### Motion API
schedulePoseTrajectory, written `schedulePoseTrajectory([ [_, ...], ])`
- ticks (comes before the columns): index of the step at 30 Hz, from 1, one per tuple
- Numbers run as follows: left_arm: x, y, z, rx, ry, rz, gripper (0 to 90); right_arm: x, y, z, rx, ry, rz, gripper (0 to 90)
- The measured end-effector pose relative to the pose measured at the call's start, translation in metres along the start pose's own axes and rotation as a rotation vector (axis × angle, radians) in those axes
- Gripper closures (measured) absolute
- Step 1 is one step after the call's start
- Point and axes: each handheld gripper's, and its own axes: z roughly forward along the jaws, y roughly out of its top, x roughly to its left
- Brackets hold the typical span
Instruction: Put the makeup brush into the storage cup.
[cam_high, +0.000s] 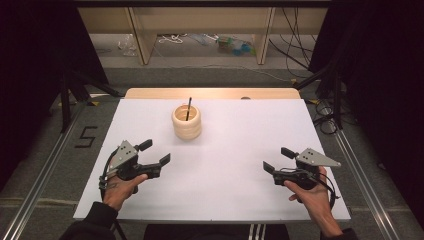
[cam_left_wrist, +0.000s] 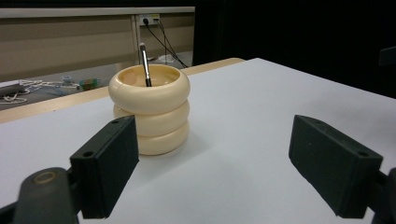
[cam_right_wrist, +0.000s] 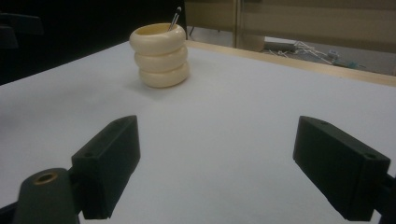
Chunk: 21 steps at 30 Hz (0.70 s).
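Both grippers, left gripper (cam_high: 156, 152) & right gripper (cam_high: 278, 159), wide open, empty, w/ cream ribbed three-ring plastic cup (cam_high: 186, 122) holding thin black stick (cam_high: 188, 108) upright on white bench (cam_high: 225, 165).

A white tabletop (cam_high: 220, 185) with a pale wooden strip (cam_high: 210, 93) along its far edge stands on a grey floor (cam_high: 45, 150). Metal rails (cam_high: 40, 175) run along the floor on both sides of it. Black drapes (cam_high: 35, 45) close off the left and right of the scene (the far corners lie in deep shadow). Beyond the tabletop stands light wooden furniture with upright legs (cam_high: 142, 42); white cords (cam_high: 172, 38) and small coloured items (cam_high: 235, 46) lie on the floor beneath it. Black cables (cam_high: 295, 40) trail down at the right. A figure "5" (cam_high: 86, 136) is marked in black on the floor at the left. Lighting is even on the white surface.
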Motion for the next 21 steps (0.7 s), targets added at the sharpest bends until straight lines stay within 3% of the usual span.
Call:
schedulePoseTrajectory([
  [2, 0.0007, -0.0007, -0.0006, 0.009, 0.01, 0.023, 15.9, -0.0001, 0.0, -0.0001, 0.001, 0.0, 0.0, 15.6],
  [14, -0.0001, -0.0022, -0.0024, 0.012, 0.008, 0.002, 16.0, 0.0004, 0.0005, -0.0011, 0.019, -0.002, 0.003, 15.6],
  [21, -0.0007, -0.0021, -0.0012, 0.015, 0.002, 0.019, 15.9, 0.0002, 0.0, -0.0004, 0.004, 0.0, -0.002, 15.6],
])
